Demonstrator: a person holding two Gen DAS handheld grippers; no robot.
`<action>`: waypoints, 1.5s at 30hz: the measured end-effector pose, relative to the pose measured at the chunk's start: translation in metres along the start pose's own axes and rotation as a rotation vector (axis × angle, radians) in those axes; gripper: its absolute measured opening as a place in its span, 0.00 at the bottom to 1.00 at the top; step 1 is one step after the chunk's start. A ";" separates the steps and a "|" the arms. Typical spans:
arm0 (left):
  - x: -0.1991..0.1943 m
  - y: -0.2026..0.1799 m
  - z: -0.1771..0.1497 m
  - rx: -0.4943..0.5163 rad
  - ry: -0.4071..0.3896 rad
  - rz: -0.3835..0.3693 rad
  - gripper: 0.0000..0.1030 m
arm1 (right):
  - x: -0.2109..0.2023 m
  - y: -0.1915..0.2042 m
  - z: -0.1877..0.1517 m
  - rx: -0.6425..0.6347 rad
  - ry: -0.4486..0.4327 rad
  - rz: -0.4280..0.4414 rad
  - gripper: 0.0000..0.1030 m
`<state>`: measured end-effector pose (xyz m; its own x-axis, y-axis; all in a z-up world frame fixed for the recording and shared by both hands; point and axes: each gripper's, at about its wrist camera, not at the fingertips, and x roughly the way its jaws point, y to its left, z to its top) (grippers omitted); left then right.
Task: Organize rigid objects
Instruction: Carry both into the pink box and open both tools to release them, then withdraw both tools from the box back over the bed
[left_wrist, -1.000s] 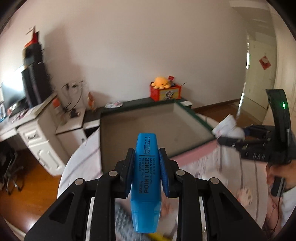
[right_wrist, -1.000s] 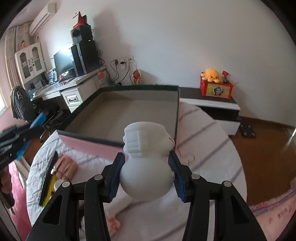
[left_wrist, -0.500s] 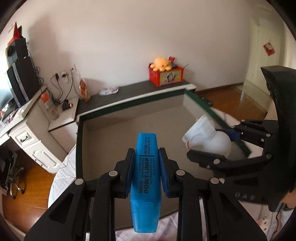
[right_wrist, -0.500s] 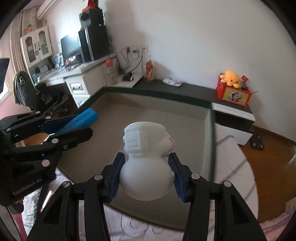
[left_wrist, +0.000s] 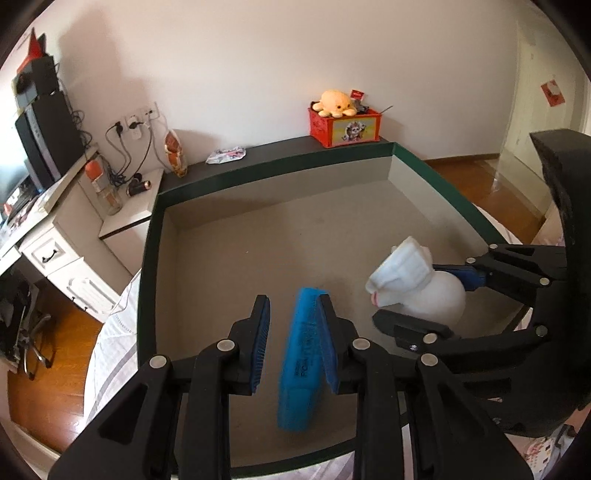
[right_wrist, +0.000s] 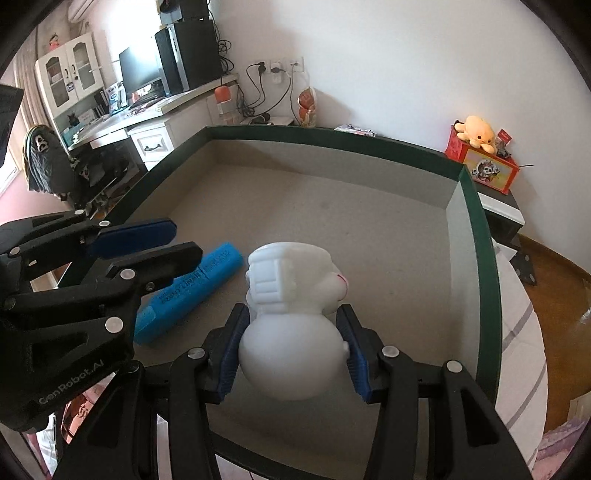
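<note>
My left gripper (left_wrist: 295, 317) is open over a green-rimmed box (left_wrist: 147, 258). A blue highlighter (left_wrist: 301, 354) is free of the left pad, blurred, beside the right finger, dropping into the box. In the right wrist view the highlighter (right_wrist: 192, 291) is at the box floor below the left gripper (right_wrist: 147, 240). My right gripper (right_wrist: 293, 347) is shut on a white figurine (right_wrist: 295, 314) and holds it above the box floor. The figurine (left_wrist: 413, 284) also shows in the left wrist view, right of the highlighter.
The box rim (right_wrist: 480, 258) surrounds a grey floor. A striped cloth (left_wrist: 114, 332) covers the table under the box. A red toy box with an orange plush (left_wrist: 343, 118) stands behind on a dark shelf. A desk with drawers (left_wrist: 48, 236) is to the left.
My left gripper has opened and let go of the blue highlighter, which falls into the box. Both grippers have moved further over the box and lower.
</note>
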<state>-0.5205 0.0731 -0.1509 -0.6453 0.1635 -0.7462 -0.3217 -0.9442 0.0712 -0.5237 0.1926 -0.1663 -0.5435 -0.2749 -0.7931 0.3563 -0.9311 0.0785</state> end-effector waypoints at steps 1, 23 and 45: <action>-0.003 0.001 -0.002 -0.008 -0.004 0.002 0.27 | -0.001 0.000 0.000 0.006 0.001 0.002 0.49; -0.229 -0.004 -0.109 -0.148 -0.415 0.236 1.00 | -0.197 0.041 -0.083 0.058 -0.438 -0.143 0.83; -0.332 -0.028 -0.206 -0.217 -0.555 0.277 1.00 | -0.320 0.108 -0.212 0.067 -0.665 -0.350 1.00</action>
<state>-0.1541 -0.0137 -0.0415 -0.9645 -0.0255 -0.2628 0.0173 -0.9993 0.0336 -0.1499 0.2306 -0.0323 -0.9682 -0.0277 -0.2487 0.0434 -0.9974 -0.0580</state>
